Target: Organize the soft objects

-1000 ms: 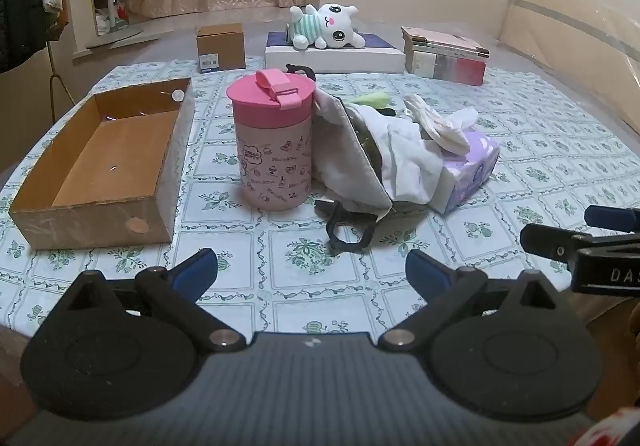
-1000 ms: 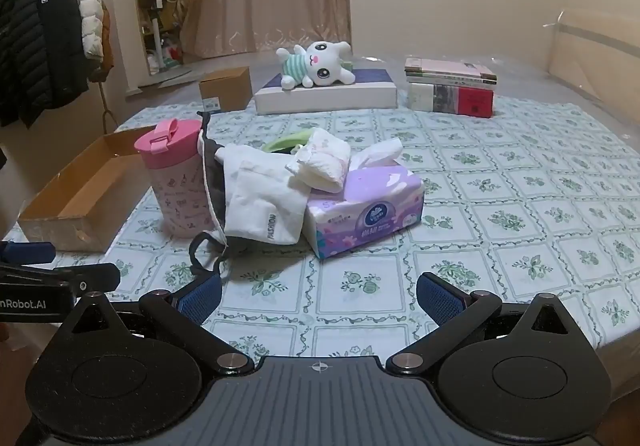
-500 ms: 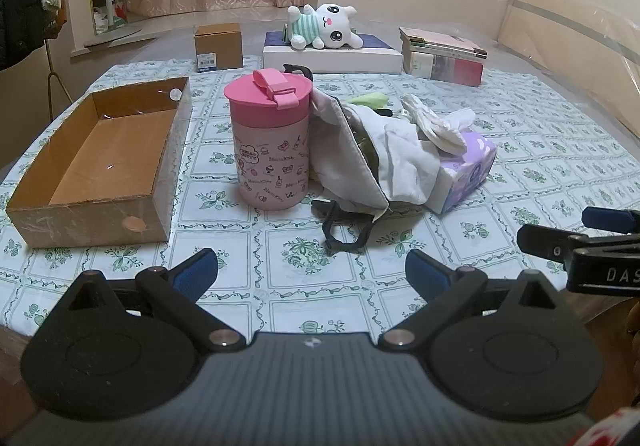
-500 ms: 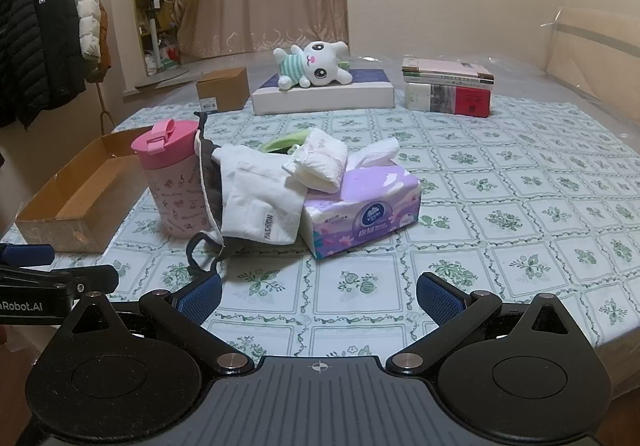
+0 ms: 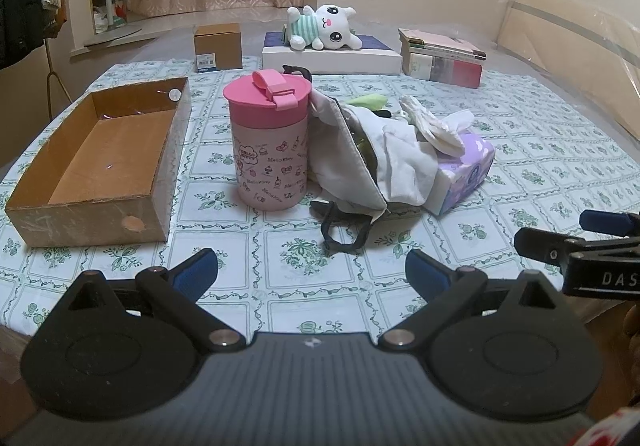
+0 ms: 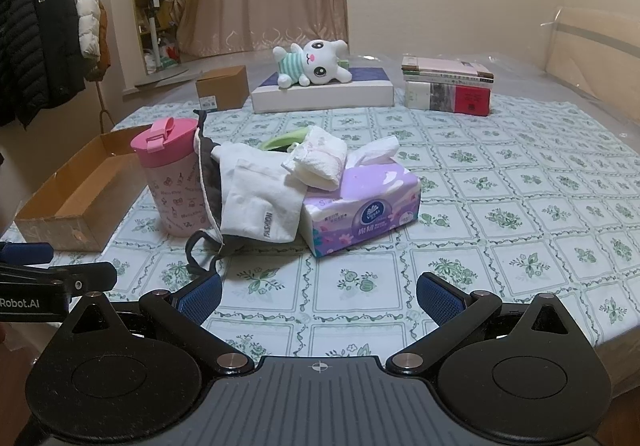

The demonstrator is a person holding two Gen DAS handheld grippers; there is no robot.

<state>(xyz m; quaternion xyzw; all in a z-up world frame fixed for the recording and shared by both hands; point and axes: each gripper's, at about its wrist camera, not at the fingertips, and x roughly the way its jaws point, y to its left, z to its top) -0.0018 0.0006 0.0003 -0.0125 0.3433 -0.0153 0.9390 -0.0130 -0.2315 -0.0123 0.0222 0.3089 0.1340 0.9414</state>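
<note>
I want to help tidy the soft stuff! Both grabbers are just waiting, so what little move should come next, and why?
Probably move the right gripper forward to the folded white cloth on top of the tissue pack. Both grippers are open and empty, the left gripper too, and that cloth lies on top, nothing covering it. The cardboard box looks empty.

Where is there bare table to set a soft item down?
Free: patterned tablecloth right of the purple tissue pack, and the near strip before both grippers. Brown cardboard tray is empty. Crowded: pink lidded cup, grey drawstring bag, white folded cloths.
</note>
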